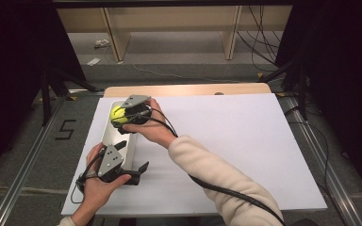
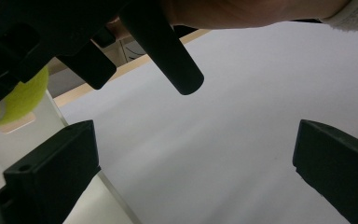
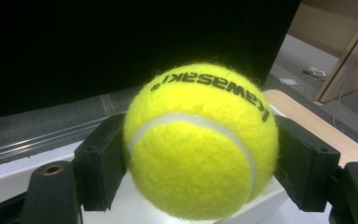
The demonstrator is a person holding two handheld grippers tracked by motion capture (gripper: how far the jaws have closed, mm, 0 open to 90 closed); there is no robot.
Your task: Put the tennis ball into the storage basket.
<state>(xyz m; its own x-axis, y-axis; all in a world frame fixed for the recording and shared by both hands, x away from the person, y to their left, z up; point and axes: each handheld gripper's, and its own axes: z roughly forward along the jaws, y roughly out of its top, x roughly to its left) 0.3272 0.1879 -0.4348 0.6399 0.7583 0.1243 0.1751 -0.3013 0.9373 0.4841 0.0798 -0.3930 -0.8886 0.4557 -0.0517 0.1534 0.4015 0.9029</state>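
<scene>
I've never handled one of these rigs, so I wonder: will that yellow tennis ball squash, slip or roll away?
The tennis ball looks fuzzy, so the right gripper pads pressing on both its sides probably hold it without slipping. It keeps its round shape between them, so it likely gives only a little. Being round, it would probably roll if let go on the flat white tray.

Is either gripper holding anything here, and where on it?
The right gripper clamps a tennis ball across its middle, one jaw on each side. The left gripper is open and holds nothing.
</scene>
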